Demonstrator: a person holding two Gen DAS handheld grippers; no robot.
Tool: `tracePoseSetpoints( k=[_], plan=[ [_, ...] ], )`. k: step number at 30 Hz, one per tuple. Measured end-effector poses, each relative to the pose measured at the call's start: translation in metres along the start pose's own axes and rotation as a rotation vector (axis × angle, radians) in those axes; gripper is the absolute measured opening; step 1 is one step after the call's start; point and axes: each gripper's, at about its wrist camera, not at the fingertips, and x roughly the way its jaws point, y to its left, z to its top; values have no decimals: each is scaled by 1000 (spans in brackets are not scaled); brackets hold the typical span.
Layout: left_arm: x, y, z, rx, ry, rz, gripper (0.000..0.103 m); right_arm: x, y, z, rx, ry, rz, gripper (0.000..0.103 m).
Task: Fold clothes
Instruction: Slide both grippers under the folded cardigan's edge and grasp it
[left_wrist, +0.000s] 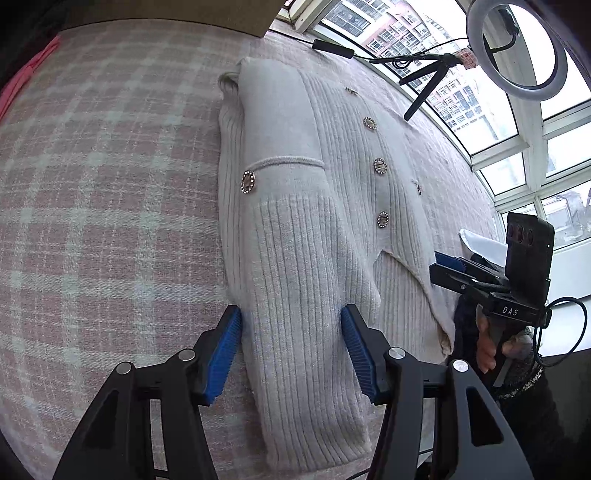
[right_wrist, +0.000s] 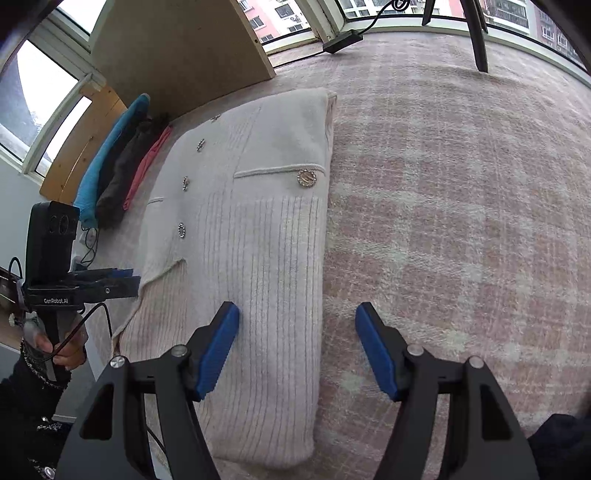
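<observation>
While the left gripper (left_wrist: 291, 349) is hovering with jaws spread wide astride a folded sleeve, the cream ribbed cardigan (left_wrist: 317, 192) is lying buttoned on the pink plaid cover (left_wrist: 103, 177), bare cover stretching leftward; "DAS" is showing on the other tool. The right gripper (right_wrist: 297, 349) is gaping, straddling the cardigan's right edge, open cover beyond; "GenRobot.AI" is showing.

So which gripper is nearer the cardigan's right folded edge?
Right gripper: open, it straddles that edge of the cardigan. Left gripper, also open, straddles the opposite folded side.
</observation>
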Motion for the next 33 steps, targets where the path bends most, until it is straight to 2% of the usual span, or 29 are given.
tracePoseSetpoints(
  k=[12, 13, 14, 15, 16, 19, 23, 26, 33],
  plan=[
    [3, -8, -3, 13, -22, 41, 56, 9, 17, -1, -83, 35, 20, 62],
    [4, -11, -3, 22, -24, 49, 57, 10, 20, -1, -90, 36, 23, 55],
    [5, -14, -4, 35, -28, 54, 57, 11, 23, -2, -97, 36, 26, 45],
    [6, -15, -4, 47, -30, 57, 57, 13, 26, -2, -104, 37, 29, 44],
    [7, -15, -4, 52, -28, 45, 48, 14, 29, -2, -111, 37, 32, 43],
    [10, -17, -5, 64, -28, 10, 34, 18, 34, -1, -107, 34, 57, 33],
    [9, -25, -2, 81, -43, -7, 29, 20, 41, 4, -85, 18, 93, 26],
    [4, -31, 6, 48, -56, -87, 28, 16, 47, 12, -33, -20, 161, 24],
    [-53, -55, 22, 101, -153, -147, 27, -40, 81, 29, -35, -149, 259, 22]
  ],
)
